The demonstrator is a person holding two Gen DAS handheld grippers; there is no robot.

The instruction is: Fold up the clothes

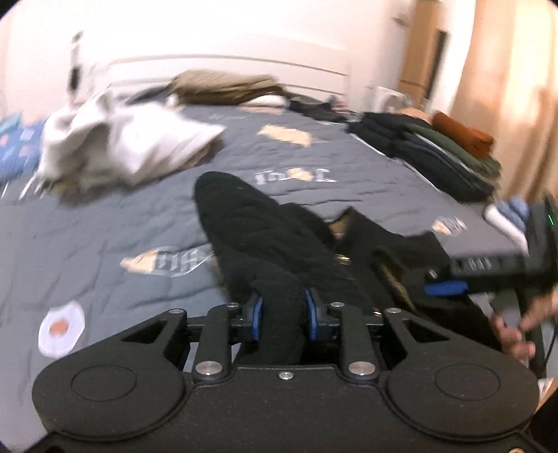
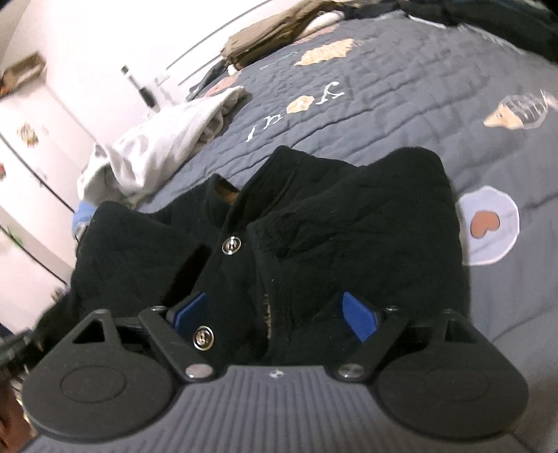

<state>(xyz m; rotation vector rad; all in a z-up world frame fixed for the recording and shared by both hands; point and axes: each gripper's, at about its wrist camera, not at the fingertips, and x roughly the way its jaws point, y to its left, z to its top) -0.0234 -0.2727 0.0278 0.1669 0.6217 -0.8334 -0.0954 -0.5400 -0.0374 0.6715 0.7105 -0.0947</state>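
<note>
The right gripper (image 2: pixel 275 313) hovers over a black button-up jacket (image 2: pixel 314 223) lying rumpled on a grey quilted bedspread (image 2: pixel 436 115). Its blue-padded fingers (image 2: pixel 359 317) stand wide apart and seem to rest on the cloth without pinching it. Two silver buttons show: one (image 2: pixel 231 245) on the placket, another (image 2: pixel 204 338) just beside the left finger. A white garment (image 2: pixel 157 150) lies crumpled at upper left, and a tan garment (image 2: pixel 275 31) lies near the wall.
</note>
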